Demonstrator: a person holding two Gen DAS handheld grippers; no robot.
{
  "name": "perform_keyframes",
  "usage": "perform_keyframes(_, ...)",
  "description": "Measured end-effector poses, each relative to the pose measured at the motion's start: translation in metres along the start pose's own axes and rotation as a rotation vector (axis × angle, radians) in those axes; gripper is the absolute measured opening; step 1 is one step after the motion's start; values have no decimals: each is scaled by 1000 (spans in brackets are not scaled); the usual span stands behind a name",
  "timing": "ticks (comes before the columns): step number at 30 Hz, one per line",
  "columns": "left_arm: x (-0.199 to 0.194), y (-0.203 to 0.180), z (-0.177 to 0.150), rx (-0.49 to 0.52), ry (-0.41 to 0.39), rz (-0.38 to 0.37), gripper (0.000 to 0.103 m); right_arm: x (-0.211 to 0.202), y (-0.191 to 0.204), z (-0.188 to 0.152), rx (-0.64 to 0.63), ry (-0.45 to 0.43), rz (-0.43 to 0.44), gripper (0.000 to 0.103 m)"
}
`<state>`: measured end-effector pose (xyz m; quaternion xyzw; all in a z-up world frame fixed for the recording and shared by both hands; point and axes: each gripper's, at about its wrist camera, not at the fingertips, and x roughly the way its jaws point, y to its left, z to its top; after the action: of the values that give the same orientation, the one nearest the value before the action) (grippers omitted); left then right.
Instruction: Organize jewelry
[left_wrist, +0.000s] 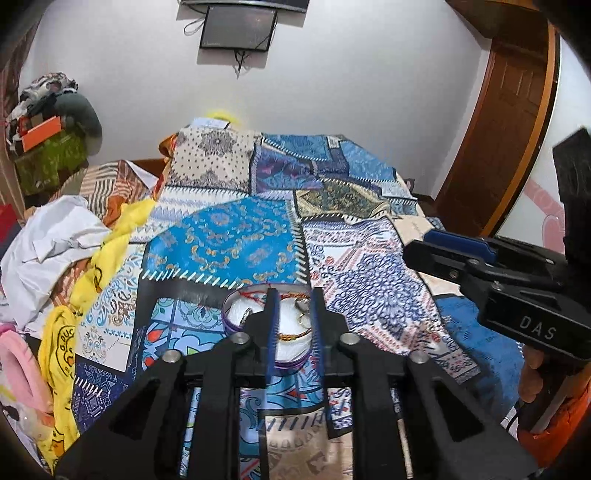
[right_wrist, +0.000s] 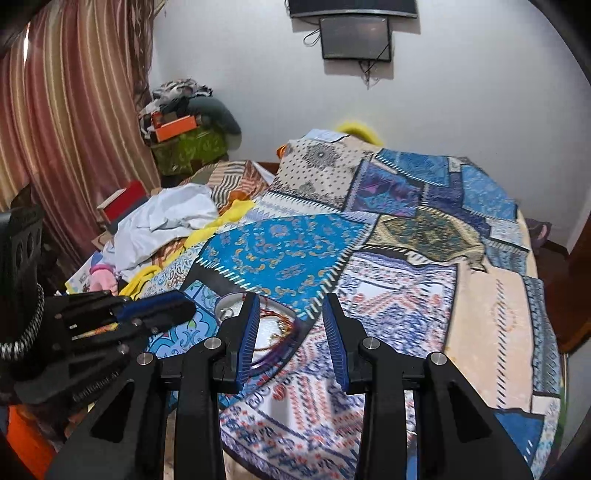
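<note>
Jewelry dish (left_wrist: 236, 314) sits on quilt (left_wrist: 229, 240) beneath open left gripper (left_wrist: 293, 295).

A bed under a patchwork bedspread (left_wrist: 236, 240) fills the room; a white wall (left_wrist: 351, 85) stands far, bearing a dark screen (right_wrist: 356, 38); striped curtains (right_wrist: 74, 129) hang left; a wooden door (left_wrist: 506, 122) stands right.

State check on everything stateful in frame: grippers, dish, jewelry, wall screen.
left gripper: open, narrow gap, over the dish, holding nothing
right gripper: open wide, empty, beside the dish
round dish: upright on the patchwork bedspread, uncovered
red cord bracelet: lying in the dish
rings: lying in the dish
wall screen: dark
</note>
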<state>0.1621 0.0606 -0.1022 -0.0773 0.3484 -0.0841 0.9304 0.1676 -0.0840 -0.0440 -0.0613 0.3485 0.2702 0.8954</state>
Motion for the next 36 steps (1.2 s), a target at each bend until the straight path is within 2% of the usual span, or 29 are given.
perform_keyframes(8, -14, -30, 8, 32, -31, -18, 31, -33, -28, -11, 54, -42, -67, 32)
perform_keyframes(15, -8, -58, 4, 67, -12, -49, 32, -54, -58, -27, 114, -50, -111, 32)
perform_keyframes(21, 10, -79, -3, 93, 38, -77, 32, -61, -78, -43, 142, -32, -141, 32)
perform_keyframes(27, 40, -95, -15, 108, 131, -112, 32, -58, -97, -61, 162, 13, -168, 32)
perform_keyframes(36, 80, -117, -34, 140, 238, -146, 32, -45, -115, -82, 192, 87, -161, 32)
